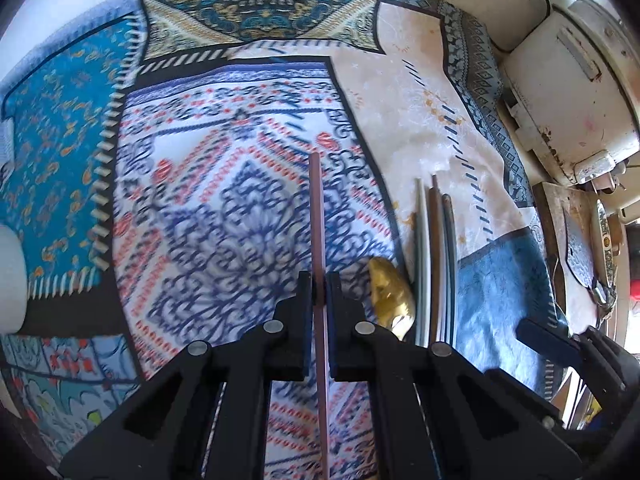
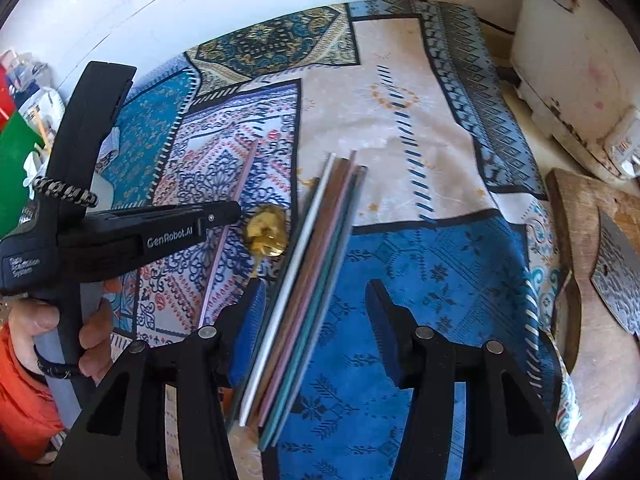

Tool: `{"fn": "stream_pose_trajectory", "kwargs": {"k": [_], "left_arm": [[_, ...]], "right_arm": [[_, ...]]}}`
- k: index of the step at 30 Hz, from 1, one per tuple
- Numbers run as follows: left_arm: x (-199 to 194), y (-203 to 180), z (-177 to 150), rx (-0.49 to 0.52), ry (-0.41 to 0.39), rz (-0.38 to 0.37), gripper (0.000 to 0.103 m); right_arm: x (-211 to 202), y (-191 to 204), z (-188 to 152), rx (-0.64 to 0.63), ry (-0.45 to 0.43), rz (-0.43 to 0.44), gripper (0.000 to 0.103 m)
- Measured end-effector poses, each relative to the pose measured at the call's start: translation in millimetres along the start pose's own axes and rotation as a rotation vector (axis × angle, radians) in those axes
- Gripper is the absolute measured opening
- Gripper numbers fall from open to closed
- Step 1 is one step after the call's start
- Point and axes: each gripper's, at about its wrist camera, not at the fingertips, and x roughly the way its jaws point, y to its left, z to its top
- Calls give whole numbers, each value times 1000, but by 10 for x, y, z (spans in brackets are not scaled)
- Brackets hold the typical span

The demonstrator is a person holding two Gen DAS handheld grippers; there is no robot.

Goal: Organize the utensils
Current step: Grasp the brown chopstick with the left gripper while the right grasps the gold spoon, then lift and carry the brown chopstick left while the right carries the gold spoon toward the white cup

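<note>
My left gripper (image 1: 319, 286) is shut on a pink chopstick (image 1: 317, 216) that points away over the patterned tablecloth; it also shows in the right wrist view (image 2: 234, 210) with the chopstick (image 2: 245, 172). A gold spoon (image 1: 390, 294) lies just right of it, also seen from the right wrist (image 2: 267, 230). A bundle of several coloured chopsticks (image 2: 308, 280) lies side by side on the cloth, seen too in the left wrist view (image 1: 436, 248). My right gripper (image 2: 318, 322) is open above the near part of the bundle, its left pad (image 2: 250, 326) beside the sticks.
A patterned tablecloth (image 2: 420, 128) covers the table. A wooden cutting board (image 2: 592, 264) with a cleaver (image 2: 620, 272) lies at the right. A worn white appliance (image 2: 576, 64) stands at the back right. A white wall (image 2: 160, 12) runs behind. A white object (image 1: 10, 280) sits at the far left.
</note>
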Motion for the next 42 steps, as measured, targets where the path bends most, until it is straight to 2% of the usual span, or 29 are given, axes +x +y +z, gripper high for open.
{"fn": "stream_pose_trajectory", "kwargs": {"k": [6,15,19,24,42], "left_arm": [[-237,181,-195,-6,-30,29,5],[-546,287,-383,-22,-98,28,5],[-660,307,-407,-28,-121,18,5],[-776,292,-421,-27,-147,23,5],[-1382,165,-479,-6,-300,16,5]], "right_arm": [[310,210,62,-14,69,77,25],[599,275,149,16,131,74,17],[628,331,195,-3,110,50,9],[655,392,219,7,86,51,5],[-75,463,196,9,-100,67,3]]}}
